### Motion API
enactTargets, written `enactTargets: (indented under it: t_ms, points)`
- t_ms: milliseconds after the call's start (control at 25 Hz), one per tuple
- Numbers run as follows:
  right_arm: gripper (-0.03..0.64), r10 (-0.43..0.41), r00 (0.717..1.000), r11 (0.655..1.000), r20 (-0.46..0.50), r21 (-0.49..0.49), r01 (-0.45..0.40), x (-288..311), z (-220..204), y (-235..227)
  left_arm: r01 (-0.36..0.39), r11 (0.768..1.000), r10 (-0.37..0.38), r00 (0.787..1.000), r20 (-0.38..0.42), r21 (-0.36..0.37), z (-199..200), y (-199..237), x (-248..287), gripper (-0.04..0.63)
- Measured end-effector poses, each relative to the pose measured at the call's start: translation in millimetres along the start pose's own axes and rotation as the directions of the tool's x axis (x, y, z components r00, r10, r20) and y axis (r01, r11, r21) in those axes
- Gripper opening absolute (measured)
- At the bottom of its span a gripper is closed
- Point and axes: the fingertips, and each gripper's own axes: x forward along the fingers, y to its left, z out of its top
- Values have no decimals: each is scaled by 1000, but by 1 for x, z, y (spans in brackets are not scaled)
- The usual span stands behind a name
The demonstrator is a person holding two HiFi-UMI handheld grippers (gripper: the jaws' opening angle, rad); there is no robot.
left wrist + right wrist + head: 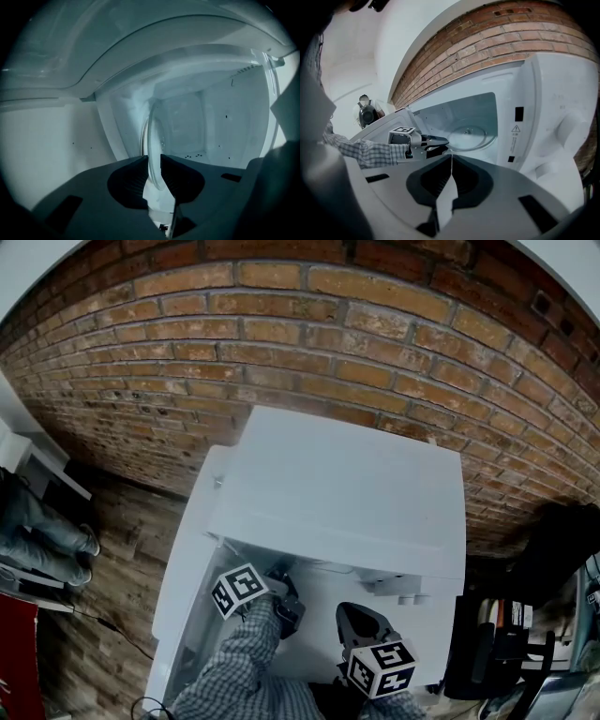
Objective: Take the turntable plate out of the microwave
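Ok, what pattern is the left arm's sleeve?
Checked sleeve, grey and white; right gripper view shows it best.

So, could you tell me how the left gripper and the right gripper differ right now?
The left gripper is clamped on the turntable plate; the right gripper is shut on nothing. The left gripper reaches into the microwave; the right gripper sits outside it. Both face its cavity.

Checked sleeve [246,652], dark left hand-held gripper [444,140], black-and-white marker cubes [239,589]

White surface [431,629] bearing the microwave [337,493]
The microwave stands directly on it, a bare white strip showing along its front; wood-plank floor [122,540] lies below, off to the left
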Motion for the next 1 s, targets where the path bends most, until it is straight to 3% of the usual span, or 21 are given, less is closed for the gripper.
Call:
enactTargets:
  t_ms: [80, 240, 360, 480, 560, 640, 720, 800, 880, 1000]
  points:
    - [18, 0, 1000, 1000, -12, -5, 0, 3, -3, -1, -11, 999, 12, 1000, 11, -31, 1, 4, 0, 41]
    - [18, 25, 999, 999, -24, 31, -24, 13, -11, -3, 0, 994, 2, 1000, 18, -108, 0, 5, 1, 32]
    - [18, 101, 995, 976, 13, 194, -102, 26, -15, -3, 10, 988, -10, 1000, 1, -153, -7, 4, -1, 33]
    - [18, 177, 981, 914, 81, 356, -194, 45, -10, 0, 26, 985, -26, 1000, 0, -170, -8, -1, -5, 32]
    - [18, 215, 967, 835, 138, 488, -255, 59, -8, 1, 37, 983, -37, 999, 2, -180, -7, -4, -5, 34]
    - [20, 245, 944, 696, 222, 637, -331, 70, -5, 2, 40, 982, -41, 999, -1, -183, -8, -4, -5, 34]
    - [33, 239, 927, 583, 290, 720, -375, 78, -5, -4, 44, 981, -44, 999, 0, -189, -8, -4, -6, 34]
    - [137, 218, 915, 494, 338, 771, -402, 86, -7, -14, 55, 978, -55, 998, 5, -201, -7, -7, -7, 34]
    - [150, 189, 903, 424, 385, 798, -429, 89, -6, -26, 73, 974, -73, 997, 10, -217, -6, -11, -7, 34]
    - [150, 156, 886, 382, 436, 801, -461, 90, 3, -37, 101, 967, -100, 995, 16, -232, -6, -17, -8, 34]
